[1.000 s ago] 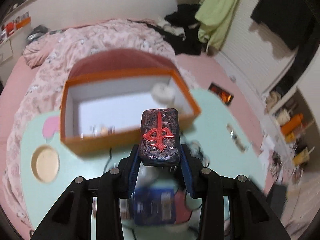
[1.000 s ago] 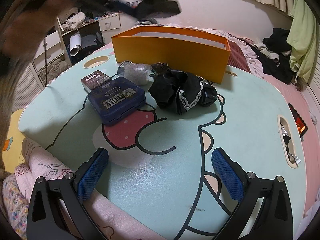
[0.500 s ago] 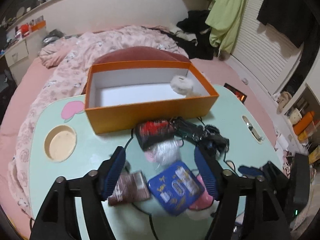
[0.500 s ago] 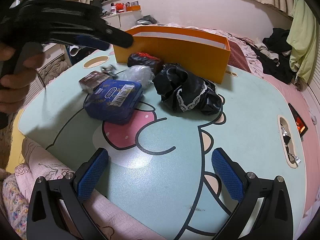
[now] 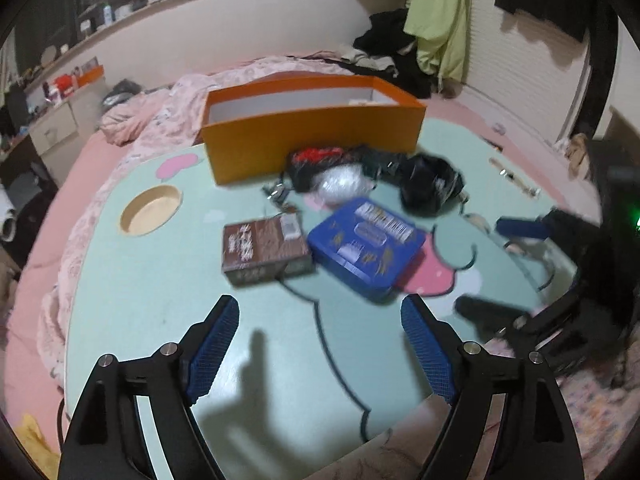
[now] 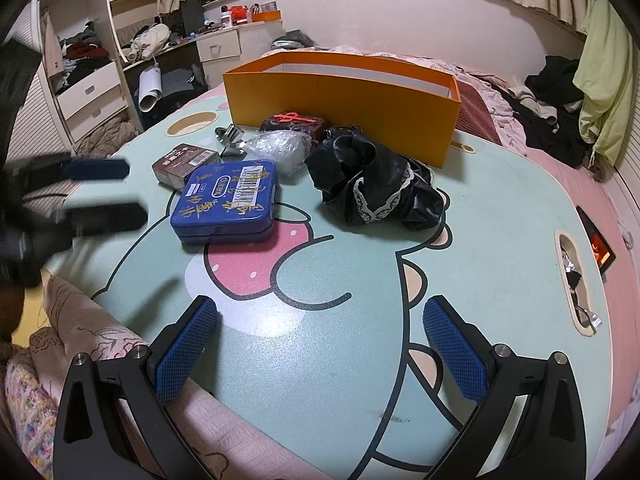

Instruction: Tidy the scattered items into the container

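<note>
Messy bedroom, cartoon table (image 5: 168, 312). Left claw (image 5: 320, 344) opening wide, empty; right claw (image 6: 320, 340) open, empty. Next: grab brown box (image 5: 264, 248) just ahead.

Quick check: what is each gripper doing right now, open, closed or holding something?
Left gripper: open, holding nothing; its jaws have just been opening.
Right gripper: open, holding nothing.
</note>
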`<state>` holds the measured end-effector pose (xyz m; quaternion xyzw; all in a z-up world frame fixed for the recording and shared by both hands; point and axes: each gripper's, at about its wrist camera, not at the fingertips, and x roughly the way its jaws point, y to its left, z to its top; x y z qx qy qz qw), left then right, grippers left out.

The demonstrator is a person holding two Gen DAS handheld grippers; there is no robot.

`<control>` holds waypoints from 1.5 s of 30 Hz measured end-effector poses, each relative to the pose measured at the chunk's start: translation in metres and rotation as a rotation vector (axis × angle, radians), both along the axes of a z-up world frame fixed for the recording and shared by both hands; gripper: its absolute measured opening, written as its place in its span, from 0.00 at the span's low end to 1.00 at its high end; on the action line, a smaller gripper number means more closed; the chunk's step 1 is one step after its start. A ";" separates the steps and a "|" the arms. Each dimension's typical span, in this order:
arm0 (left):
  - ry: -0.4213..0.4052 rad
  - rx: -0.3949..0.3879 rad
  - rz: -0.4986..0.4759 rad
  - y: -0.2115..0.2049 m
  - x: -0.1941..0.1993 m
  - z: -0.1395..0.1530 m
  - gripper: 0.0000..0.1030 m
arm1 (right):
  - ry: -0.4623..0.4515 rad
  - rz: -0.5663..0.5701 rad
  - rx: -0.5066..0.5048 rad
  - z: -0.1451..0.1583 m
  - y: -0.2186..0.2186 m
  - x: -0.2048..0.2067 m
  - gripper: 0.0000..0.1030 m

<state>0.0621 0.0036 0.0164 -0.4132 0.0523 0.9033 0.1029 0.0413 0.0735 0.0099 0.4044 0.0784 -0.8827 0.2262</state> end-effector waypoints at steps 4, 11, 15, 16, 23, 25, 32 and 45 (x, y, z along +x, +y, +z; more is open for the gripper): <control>-0.045 -0.030 0.027 -0.001 -0.006 -0.016 0.91 | 0.000 0.000 0.000 0.000 0.000 0.000 1.00; -0.008 -0.012 0.003 -0.001 -0.014 -0.016 1.00 | -0.002 -0.001 0.004 -0.001 0.000 0.000 1.00; 0.022 -0.001 -0.008 -0.001 -0.017 -0.018 1.00 | -0.001 -0.001 0.004 -0.001 0.000 0.000 1.00; 0.023 0.000 -0.009 0.000 -0.017 -0.018 1.00 | -0.001 -0.001 0.005 -0.001 0.000 -0.001 1.00; 0.026 0.001 -0.009 0.001 -0.017 -0.020 1.00 | -0.002 -0.001 0.005 -0.001 0.000 0.000 1.00; 0.026 0.002 -0.009 0.001 -0.017 -0.021 1.00 | -0.002 -0.001 0.006 -0.001 0.000 0.000 1.00; 0.026 0.001 -0.009 0.001 -0.017 -0.021 1.00 | -0.005 -0.001 0.008 -0.002 -0.001 -0.001 1.00; 0.028 0.003 -0.010 0.002 -0.017 -0.023 1.00 | -0.026 -0.034 0.029 -0.005 -0.001 -0.005 1.00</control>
